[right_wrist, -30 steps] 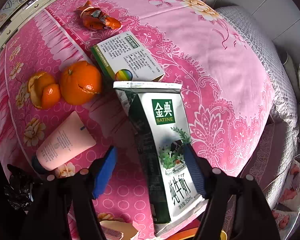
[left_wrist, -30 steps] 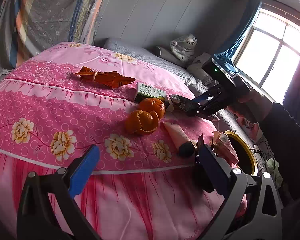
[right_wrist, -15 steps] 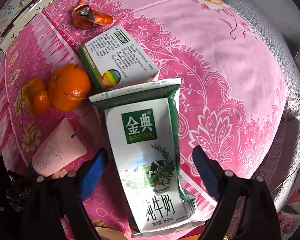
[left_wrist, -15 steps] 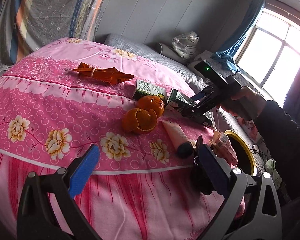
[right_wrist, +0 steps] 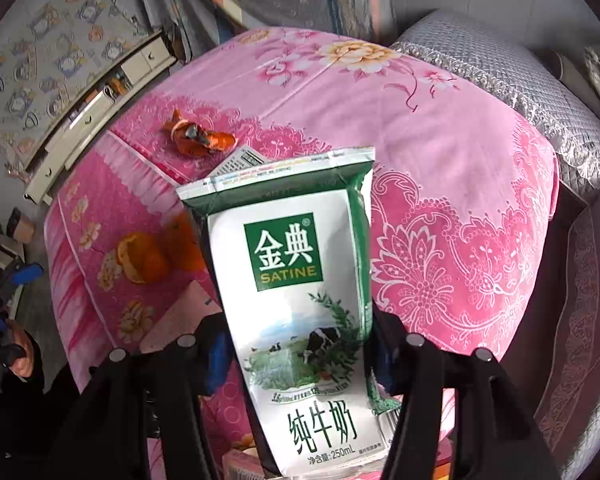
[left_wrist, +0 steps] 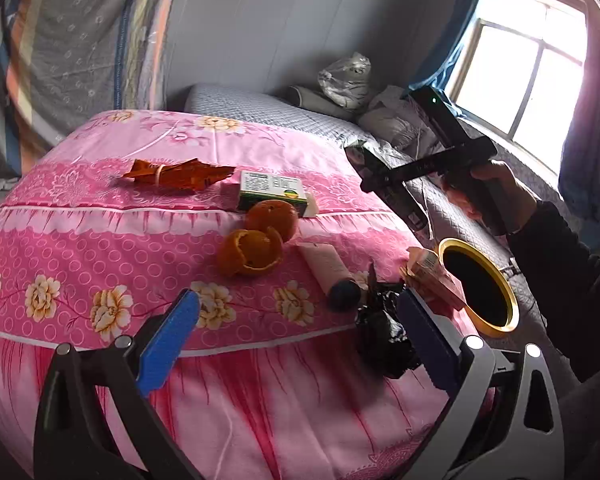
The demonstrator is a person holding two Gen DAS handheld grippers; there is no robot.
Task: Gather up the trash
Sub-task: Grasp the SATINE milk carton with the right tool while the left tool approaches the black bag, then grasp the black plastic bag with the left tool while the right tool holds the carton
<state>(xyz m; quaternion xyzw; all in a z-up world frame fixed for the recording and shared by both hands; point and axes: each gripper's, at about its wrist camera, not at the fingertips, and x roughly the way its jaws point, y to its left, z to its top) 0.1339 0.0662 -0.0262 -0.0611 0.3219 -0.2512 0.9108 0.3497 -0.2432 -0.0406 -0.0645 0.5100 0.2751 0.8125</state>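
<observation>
My right gripper is shut on a green and white Satine milk carton and holds it lifted above the pink bed; it shows in the left wrist view above a bin with a yellow rim. My left gripper is open and empty at the bed's near edge. On the bed lie an orange peel, an orange, a green box, an orange wrapper, a pink tube, a black crumpled bag and a pink packet.
The pink floral quilt covers the bed. A grey quilted mattress with pillows and bags lies behind, by the window. A cabinet stands beyond the bed in the right wrist view.
My right gripper closed on the milk carton and lifted it off the bed, tilting upward. The left gripper stayed open and drifted only slightly.
</observation>
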